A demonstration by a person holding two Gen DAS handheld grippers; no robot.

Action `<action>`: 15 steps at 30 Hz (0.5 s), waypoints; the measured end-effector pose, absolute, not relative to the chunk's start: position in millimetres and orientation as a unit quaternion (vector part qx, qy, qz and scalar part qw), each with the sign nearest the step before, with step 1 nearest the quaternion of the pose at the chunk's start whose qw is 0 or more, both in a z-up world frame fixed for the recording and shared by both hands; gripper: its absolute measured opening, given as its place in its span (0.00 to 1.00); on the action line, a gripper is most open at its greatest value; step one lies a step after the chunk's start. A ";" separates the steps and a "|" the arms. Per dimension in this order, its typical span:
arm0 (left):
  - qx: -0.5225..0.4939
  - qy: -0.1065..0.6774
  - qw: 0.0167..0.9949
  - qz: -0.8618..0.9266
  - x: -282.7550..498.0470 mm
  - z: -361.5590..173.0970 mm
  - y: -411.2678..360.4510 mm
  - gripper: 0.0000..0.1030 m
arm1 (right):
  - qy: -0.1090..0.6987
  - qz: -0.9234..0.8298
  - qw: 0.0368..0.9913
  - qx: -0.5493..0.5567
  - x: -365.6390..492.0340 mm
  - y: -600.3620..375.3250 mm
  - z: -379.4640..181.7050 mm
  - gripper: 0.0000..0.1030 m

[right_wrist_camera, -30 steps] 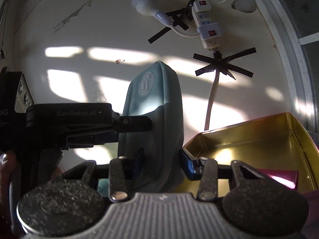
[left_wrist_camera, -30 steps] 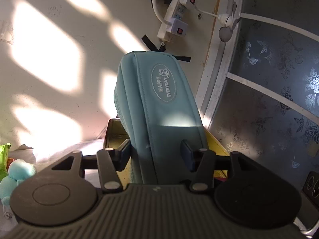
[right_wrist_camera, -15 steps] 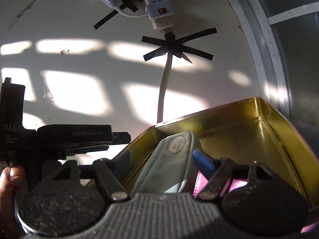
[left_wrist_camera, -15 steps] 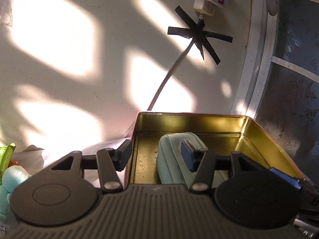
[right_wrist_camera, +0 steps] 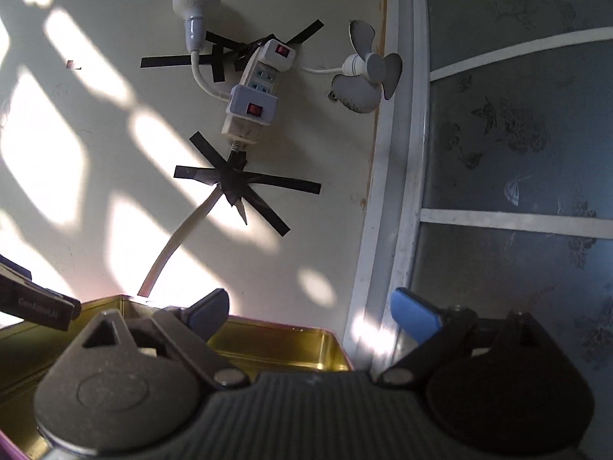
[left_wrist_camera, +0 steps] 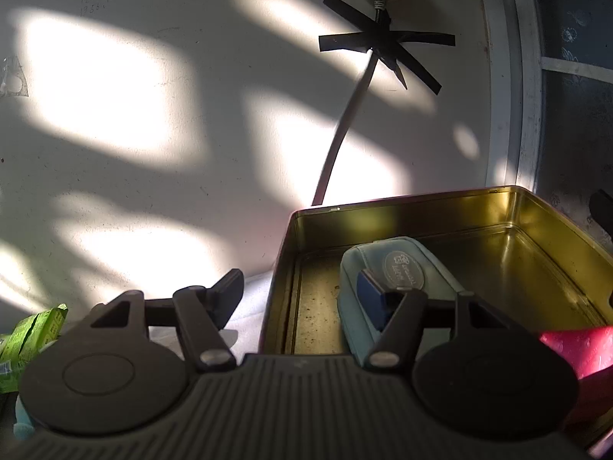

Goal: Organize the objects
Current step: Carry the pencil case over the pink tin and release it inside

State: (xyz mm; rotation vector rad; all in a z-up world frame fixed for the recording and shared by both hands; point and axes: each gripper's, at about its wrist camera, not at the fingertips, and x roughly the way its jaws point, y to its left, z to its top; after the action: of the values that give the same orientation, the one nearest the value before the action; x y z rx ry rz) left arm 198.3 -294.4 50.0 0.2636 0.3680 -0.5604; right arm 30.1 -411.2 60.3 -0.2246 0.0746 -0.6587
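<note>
The soft teal zip pouch (left_wrist_camera: 398,291) lies inside the open gold metal tin (left_wrist_camera: 498,207) (oval badge up). The left gripper (left_wrist_camera: 300,293) and right gripper (right_wrist_camera: 312,312) both stand spread, gripping nothing.

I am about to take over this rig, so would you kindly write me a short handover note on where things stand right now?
Left gripper: open, empty, hovering over the near left edge of the gold rectangular metal tin; one finger is outside the tin, the other above the pouch.
Right gripper: open, empty, raised above the tin, facing the wall.
The light blue zippered fabric pouch lies flat on the tin's floor, with a pink item at the near right corner.
Done: pouch is in the tin.
Left: green packets sit outside, left of the tin; probably next.
</note>
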 end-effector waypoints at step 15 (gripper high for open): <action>0.164 0.191 0.912 -0.323 143.9 50.0 -297.1 0.65 | 0.049 -0.368 0.916 -0.155 -6.7 -424.2 58.7 0.97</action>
State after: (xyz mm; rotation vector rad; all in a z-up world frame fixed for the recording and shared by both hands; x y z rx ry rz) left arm 143.9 -297.1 50.0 0.3372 0.3933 -0.6666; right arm -6.7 -424.2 58.7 -0.3180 0.1007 -0.7573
